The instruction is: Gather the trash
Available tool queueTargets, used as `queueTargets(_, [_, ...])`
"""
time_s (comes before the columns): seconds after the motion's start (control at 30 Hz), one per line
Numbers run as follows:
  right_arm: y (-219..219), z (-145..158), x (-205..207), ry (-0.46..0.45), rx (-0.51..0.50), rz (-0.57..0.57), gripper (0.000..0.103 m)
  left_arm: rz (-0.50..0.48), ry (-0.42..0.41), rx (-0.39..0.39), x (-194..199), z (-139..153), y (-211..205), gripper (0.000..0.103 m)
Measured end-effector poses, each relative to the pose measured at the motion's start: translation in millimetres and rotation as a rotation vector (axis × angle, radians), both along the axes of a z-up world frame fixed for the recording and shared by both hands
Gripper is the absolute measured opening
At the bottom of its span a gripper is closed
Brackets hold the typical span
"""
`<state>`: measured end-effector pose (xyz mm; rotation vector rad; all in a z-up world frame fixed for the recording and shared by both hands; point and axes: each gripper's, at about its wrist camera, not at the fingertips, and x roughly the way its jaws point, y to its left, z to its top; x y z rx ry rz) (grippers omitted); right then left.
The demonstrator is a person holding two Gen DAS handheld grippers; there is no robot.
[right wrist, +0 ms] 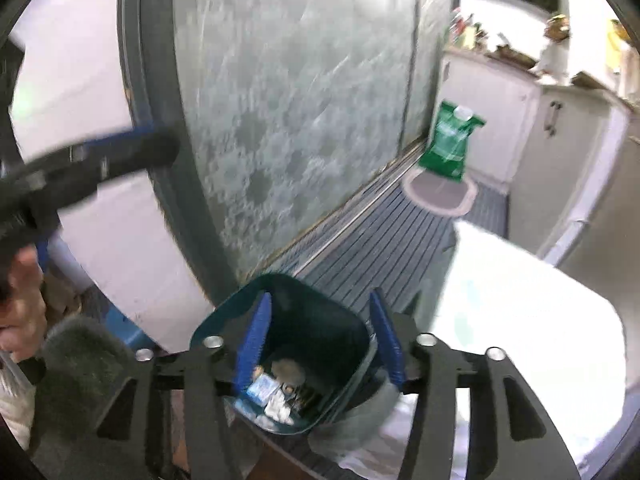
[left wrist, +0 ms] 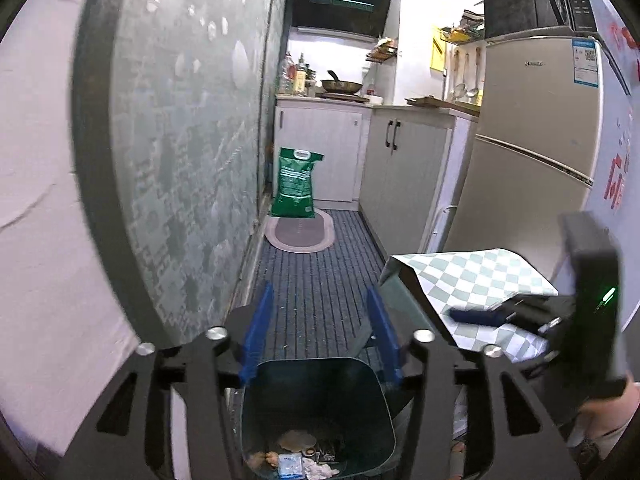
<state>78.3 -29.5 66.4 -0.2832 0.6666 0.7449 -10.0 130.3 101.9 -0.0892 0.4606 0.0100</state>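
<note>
A dark green trash bin (left wrist: 316, 412) stands on the floor below both grippers, with several pieces of trash (left wrist: 296, 460) lying at its bottom. It also shows in the right wrist view (right wrist: 288, 360) with the trash (right wrist: 276, 394) inside. My left gripper (left wrist: 320, 336) is open and empty above the bin's far rim. My right gripper (right wrist: 322, 340) is open and empty over the bin's mouth. The right gripper also appears at the right in the left wrist view (left wrist: 500, 316). The left gripper appears blurred at the left in the right wrist view (right wrist: 100, 156).
A table with a green-checked cloth (left wrist: 472, 276) stands right of the bin. A frosted glass door (left wrist: 188, 152) runs along the left. A green bag (left wrist: 296, 184) and an oval mat (left wrist: 300, 234) lie ahead, by white cabinets (left wrist: 400, 176) and a fridge (left wrist: 532, 152).
</note>
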Motion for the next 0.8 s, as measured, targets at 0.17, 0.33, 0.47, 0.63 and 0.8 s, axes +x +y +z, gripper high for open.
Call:
queueTargets(0.17, [-44, 17, -22, -0.051, 0.032, -0.068, 0.082, 0.063, -0.016, 0.0, -25, 1, -1, 0.084])
queueTargets(0.33, [-102, 26, -49, -0.082, 0.083, -0.166, 0.096, 0.087, 0.028, 0.033, -39, -12, -12, 0.099])
queueTargets(0.47, [-138, 25, -71, -0.098, 0.104, -0.234, 0.099, 0.083, 0.074, 0.054, -47, -31, -26, 0.1])
queueTargets(0.63, [-165, 11, -90, -0.088, 0.094, -0.276, 0.099, 0.06, 0.147, 0.032, -47, -70, -37, 0.1])
queueTargets(0.8, [-175, -12, -96, -0.077, 0.099, -0.309, 0.099, 0.068, 0.216, 0.036, -43, -115, -41, 0.1])
